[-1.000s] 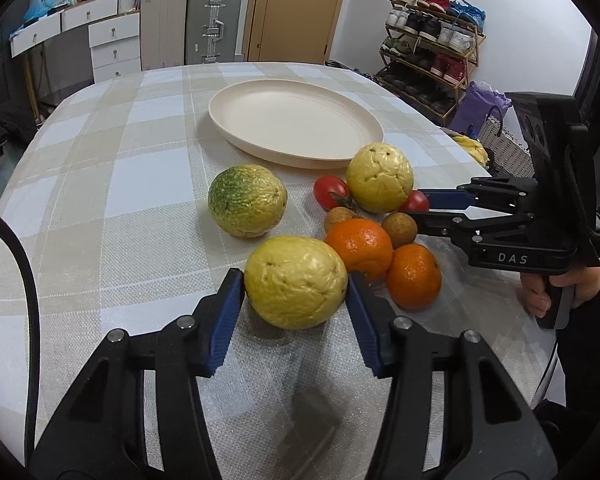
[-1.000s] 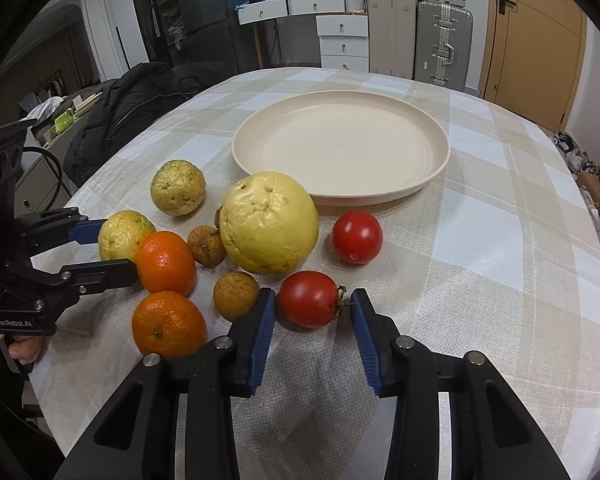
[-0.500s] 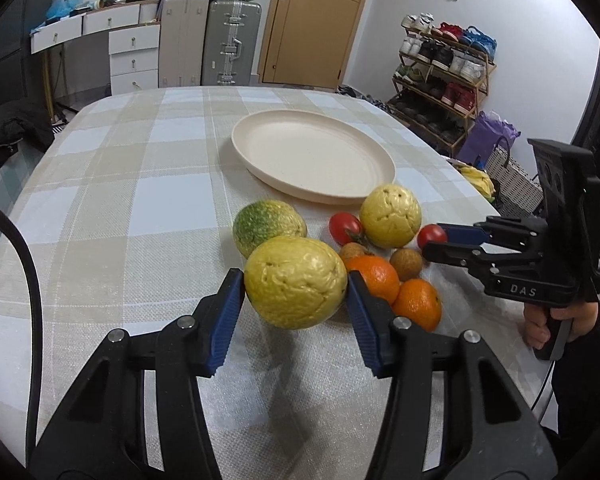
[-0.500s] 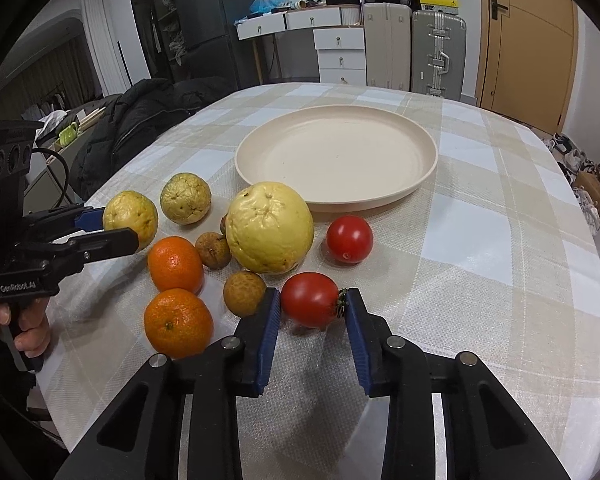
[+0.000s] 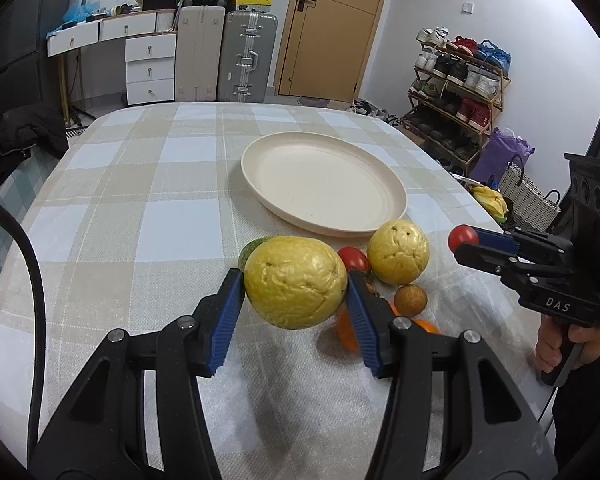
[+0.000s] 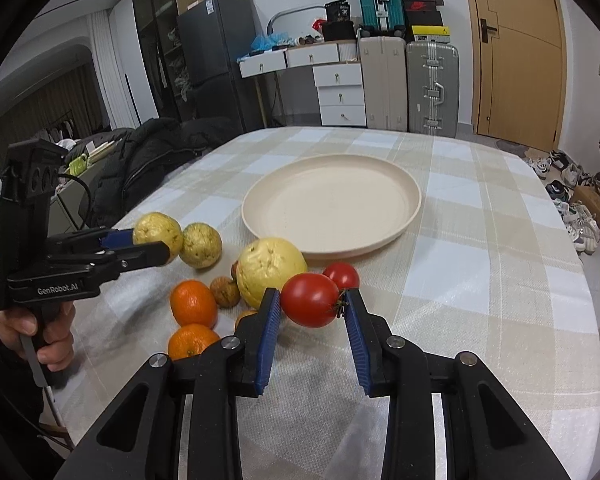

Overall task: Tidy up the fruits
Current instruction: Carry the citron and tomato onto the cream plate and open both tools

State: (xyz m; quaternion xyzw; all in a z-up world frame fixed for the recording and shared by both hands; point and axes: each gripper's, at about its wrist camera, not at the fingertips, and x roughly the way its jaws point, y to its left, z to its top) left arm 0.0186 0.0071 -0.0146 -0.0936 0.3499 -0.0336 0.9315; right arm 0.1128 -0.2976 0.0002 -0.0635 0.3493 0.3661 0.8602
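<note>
Left wrist view: a wrinkled yellow round fruit (image 5: 295,282) is pinched between the blue pads of the left gripper (image 5: 296,292), now raised off the checked tablecloth (image 5: 140,184) where it sat a second ago. A smooth red tomato (image 6: 310,300), likewise lifted, is clamped by the right gripper (image 6: 310,308); its stem is seen only from the right wrist. The cream round plate (image 5: 380,224) lies beyond.

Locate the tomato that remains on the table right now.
In the right wrist view, the loose tomato sits on the tablecloth just right of the big yellow fruit, near the plate rim.
</note>
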